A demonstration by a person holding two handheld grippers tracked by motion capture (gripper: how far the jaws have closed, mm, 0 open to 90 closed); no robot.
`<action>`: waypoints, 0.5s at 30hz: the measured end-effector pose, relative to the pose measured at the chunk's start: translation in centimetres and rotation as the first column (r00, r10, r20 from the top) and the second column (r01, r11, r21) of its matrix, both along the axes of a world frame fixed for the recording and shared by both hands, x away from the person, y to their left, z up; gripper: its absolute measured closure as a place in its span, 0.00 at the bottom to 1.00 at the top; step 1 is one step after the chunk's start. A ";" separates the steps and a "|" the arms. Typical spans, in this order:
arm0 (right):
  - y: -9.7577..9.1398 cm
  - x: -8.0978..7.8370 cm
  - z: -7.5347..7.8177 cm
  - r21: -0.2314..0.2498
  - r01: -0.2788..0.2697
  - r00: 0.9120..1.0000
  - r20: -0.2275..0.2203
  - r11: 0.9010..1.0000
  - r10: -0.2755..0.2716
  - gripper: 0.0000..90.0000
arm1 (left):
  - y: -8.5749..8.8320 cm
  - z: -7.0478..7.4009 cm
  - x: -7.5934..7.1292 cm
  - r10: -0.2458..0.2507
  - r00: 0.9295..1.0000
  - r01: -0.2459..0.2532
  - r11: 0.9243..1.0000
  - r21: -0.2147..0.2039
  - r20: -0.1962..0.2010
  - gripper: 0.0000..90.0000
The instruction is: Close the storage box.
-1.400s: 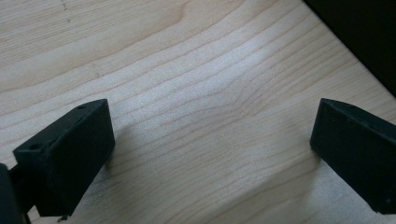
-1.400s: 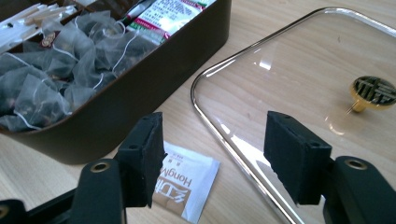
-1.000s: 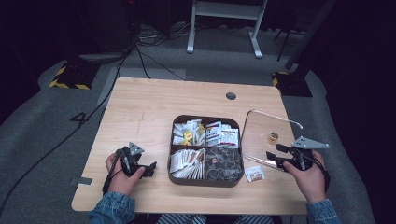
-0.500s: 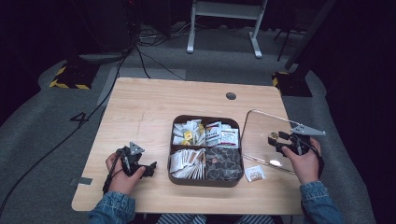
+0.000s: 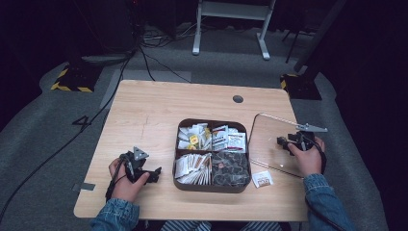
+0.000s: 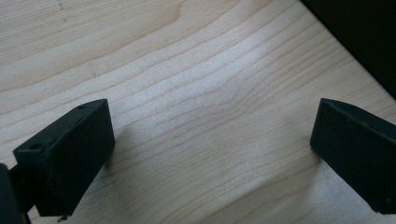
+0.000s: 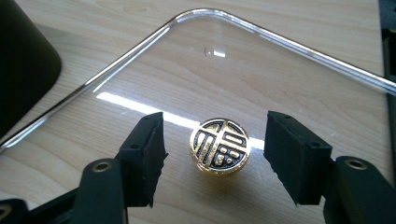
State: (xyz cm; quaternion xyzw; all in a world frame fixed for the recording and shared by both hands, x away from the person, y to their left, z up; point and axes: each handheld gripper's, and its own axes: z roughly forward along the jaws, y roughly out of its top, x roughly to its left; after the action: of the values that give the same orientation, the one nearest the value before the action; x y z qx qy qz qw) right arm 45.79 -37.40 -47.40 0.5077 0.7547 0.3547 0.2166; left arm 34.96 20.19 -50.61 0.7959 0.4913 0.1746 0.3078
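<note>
- My right gripper (image 7: 212,161) hangs over the clear, rounded-corner plastic lid (image 7: 299,84) that lies flat on the pale wood-grain table (image 6: 196,93), at about three o'clock from the tray in the high view.
- Its jaws stand spread, one on each side of the round gold-and-black knob (image 7: 219,146) on the lid; there is a gap on both sides, so neither pad touches it.
- The knob's face bears a raised gold character of Chinese style on black; I cannot read it with certainty.
- In the high view my right hand (image 5: 304,156) sits on the lid's three o'clock half, with the grey plate of the gripper toward twelve o'clock.
- The dark brown, four-compartment square tray (image 5: 212,186) sits at the table's middle, just beside the lid's nine o'clock edge.
- Its compartments hold small packets: white and yellow ones at ten o'clock, white ones with dark and red print at two o'clock, white sachets at eight o'clock and dark pieces at four o'clock. The print is too small to read.
- A small white sachet with a reddish-brown label (image 5: 262,179) lies on the table at the tray's five o'clock corner, near the lid.
- My left gripper (image 6: 212,154) rests low over bare wood at eight o'clock, jaws wide apart with nothing between them; my left hand (image 5: 126,177) holds it.
</note>
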 end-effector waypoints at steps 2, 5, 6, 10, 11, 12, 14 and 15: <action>0.0 0.2 -0.5 0.003 -0.005 1.000 -0.011 1.000 0.005 0.44 | 0.0 0.0 0.0 -0.001 1.000 0.001 1.000 0.000 0.000 0.00; 0.0 0.5 -1.2 0.011 -0.006 1.000 -0.022 1.000 0.007 0.46 | 0.0 0.0 0.0 -0.002 1.000 0.002 1.000 -0.002 0.000 0.00; -0.1 0.6 -1.4 0.004 -0.012 1.000 -0.019 1.000 0.012 0.48 | 0.0 0.0 0.0 -0.003 1.000 0.003 1.000 -0.001 0.001 0.00; -0.1 0.6 -1.9 -0.024 -0.033 0.999 -0.023 0.999 0.033 0.55 | 0.0 0.0 0.0 -0.003 1.000 0.003 1.000 -0.002 0.001 0.00; -0.1 0.6 -2.0 -0.031 -0.033 0.999 -0.008 0.999 0.033 0.58 | 0.0 0.0 0.0 -0.004 1.000 0.004 1.000 -0.002 0.001 0.00; -0.1 0.6 -2.1 -0.046 -0.033 0.999 0.010 0.998 0.034 0.64 | 0.0 0.0 0.0 -0.004 1.000 0.004 1.000 -0.002 0.001 0.00; 0.0 0.5 -2.2 -0.042 -0.040 0.999 0.016 0.998 0.040 0.65 | 0.0 0.0 0.0 -0.004 1.000 0.004 1.000 -0.001 0.001 0.00; 0.1 0.5 -2.2 -0.048 -0.038 0.999 0.021 0.998 0.039 0.65 | 0.0 0.0 0.0 -0.004 1.000 0.004 1.000 -0.001 0.001 0.00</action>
State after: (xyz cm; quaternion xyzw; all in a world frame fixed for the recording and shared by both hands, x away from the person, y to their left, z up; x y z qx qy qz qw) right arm 46.26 -37.34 -49.64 0.4839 0.7701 0.3461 0.2302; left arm 34.92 20.20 -50.62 0.7965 0.4896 0.1741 0.3090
